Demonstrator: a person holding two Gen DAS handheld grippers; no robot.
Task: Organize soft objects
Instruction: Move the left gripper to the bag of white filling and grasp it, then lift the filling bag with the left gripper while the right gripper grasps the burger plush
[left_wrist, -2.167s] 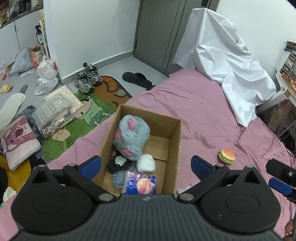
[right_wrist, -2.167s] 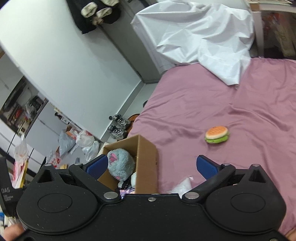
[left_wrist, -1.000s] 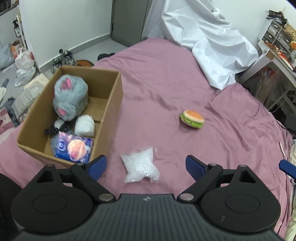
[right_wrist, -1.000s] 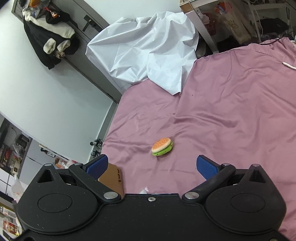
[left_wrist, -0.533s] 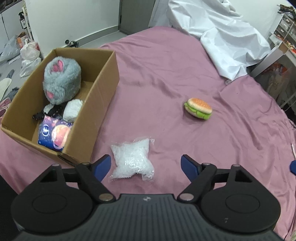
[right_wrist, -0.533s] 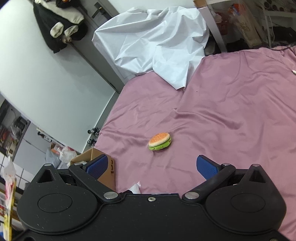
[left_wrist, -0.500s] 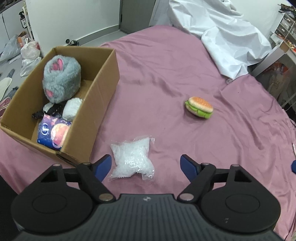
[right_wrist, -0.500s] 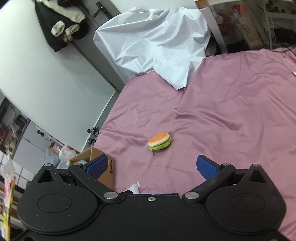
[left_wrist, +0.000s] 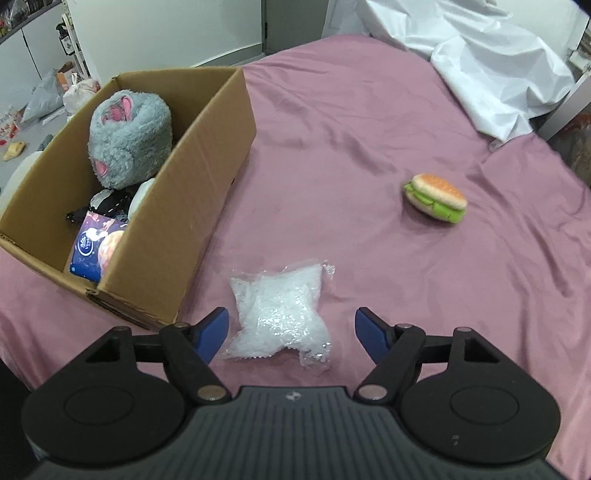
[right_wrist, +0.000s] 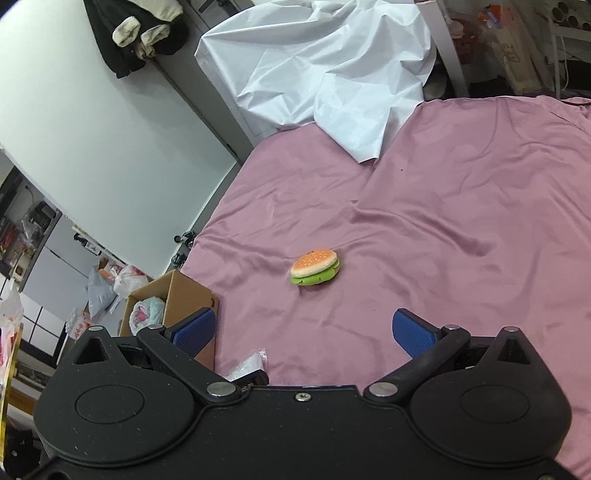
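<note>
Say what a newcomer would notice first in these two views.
The pink bed fills both views, with a cardboard box at its left edge holding a grey plush. A clear bag lies on the sheet between the fingers of the left gripper, whose jaws are closing but not yet pressing it. A burger toy sits alone mid-bed ahead of the open right gripper.
</note>
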